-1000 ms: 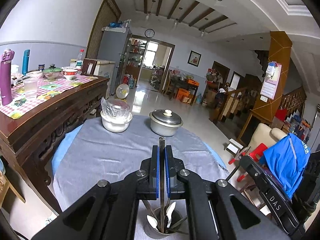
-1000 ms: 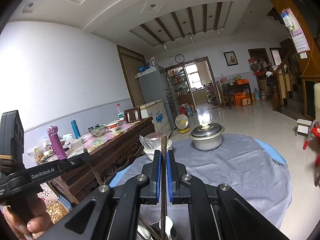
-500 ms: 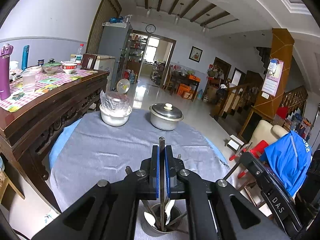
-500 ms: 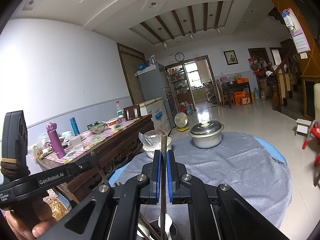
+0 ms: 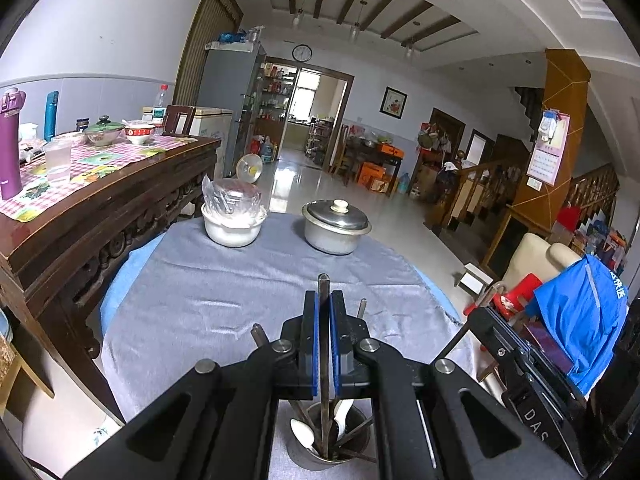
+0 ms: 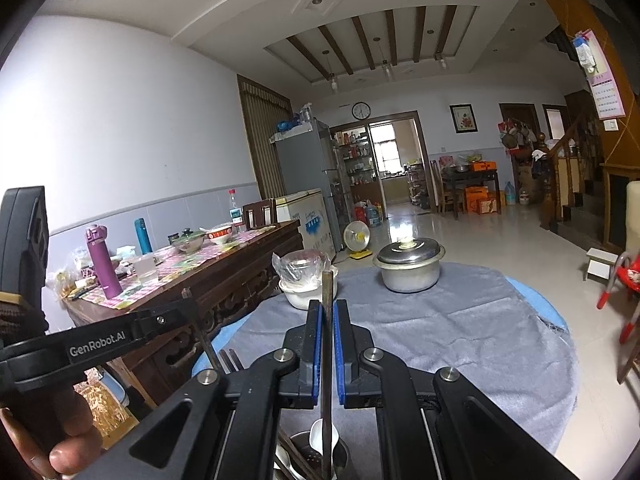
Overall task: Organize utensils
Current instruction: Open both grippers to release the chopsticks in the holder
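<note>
A steel utensil cup (image 5: pixel 328 446) stands on the grey tablecloth (image 5: pixel 224 296) right under both grippers. It holds white spoons (image 5: pixel 302 434) and several dark chopsticks. My left gripper (image 5: pixel 324 300) is shut on one dark chopstick (image 5: pixel 324 280), which stands upright with its lower end in the cup. My right gripper (image 6: pixel 328 308) is shut on another upright chopstick (image 6: pixel 328 280), whose lower end reaches into the same cup (image 6: pixel 316 452). The left gripper's handle (image 6: pixel 100 344) and the hand holding it show at the left of the right wrist view.
At the table's far side stand a white bowl under plastic wrap (image 5: pixel 232 224) and a lidded steel pot (image 5: pixel 336 228). A carved wooden sideboard (image 5: pixel 100 216) with bottles and bowls runs along the left. A chair draped in a blue garment (image 5: pixel 580 320) is at the right.
Both grippers keep their hold and hardly move. Two more chopstick ends have come into sight beside the left gripper's fingers.
</note>
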A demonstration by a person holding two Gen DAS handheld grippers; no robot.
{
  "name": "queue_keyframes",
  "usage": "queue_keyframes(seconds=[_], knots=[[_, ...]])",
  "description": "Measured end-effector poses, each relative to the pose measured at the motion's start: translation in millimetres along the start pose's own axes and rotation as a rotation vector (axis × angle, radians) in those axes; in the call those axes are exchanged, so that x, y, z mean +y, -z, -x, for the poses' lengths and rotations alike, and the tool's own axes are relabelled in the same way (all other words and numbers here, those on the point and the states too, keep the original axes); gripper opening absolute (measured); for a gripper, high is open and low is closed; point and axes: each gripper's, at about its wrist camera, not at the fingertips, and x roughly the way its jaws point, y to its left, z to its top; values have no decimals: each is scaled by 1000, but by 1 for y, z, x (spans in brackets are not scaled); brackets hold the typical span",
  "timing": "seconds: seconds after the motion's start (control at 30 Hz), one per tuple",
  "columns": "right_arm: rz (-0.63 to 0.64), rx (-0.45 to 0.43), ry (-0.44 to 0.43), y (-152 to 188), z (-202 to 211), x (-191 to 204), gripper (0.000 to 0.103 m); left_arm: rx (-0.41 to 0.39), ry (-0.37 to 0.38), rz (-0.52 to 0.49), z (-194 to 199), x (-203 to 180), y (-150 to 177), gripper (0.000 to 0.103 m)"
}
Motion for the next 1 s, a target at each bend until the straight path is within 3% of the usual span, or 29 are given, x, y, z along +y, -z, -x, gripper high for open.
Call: queue_keyframes(seconds=[0.5, 0.83, 1.0], knots=[[54, -50, 50, 7, 0, 8, 6, 10, -23, 15, -6, 7, 5, 5], [70, 22, 25, 24, -16, 9, 6, 37, -26, 13, -15, 7, 10, 5], [19, 65, -4, 28, -20, -1, 7, 60, -32, 11, -19, 7, 15, 5]])
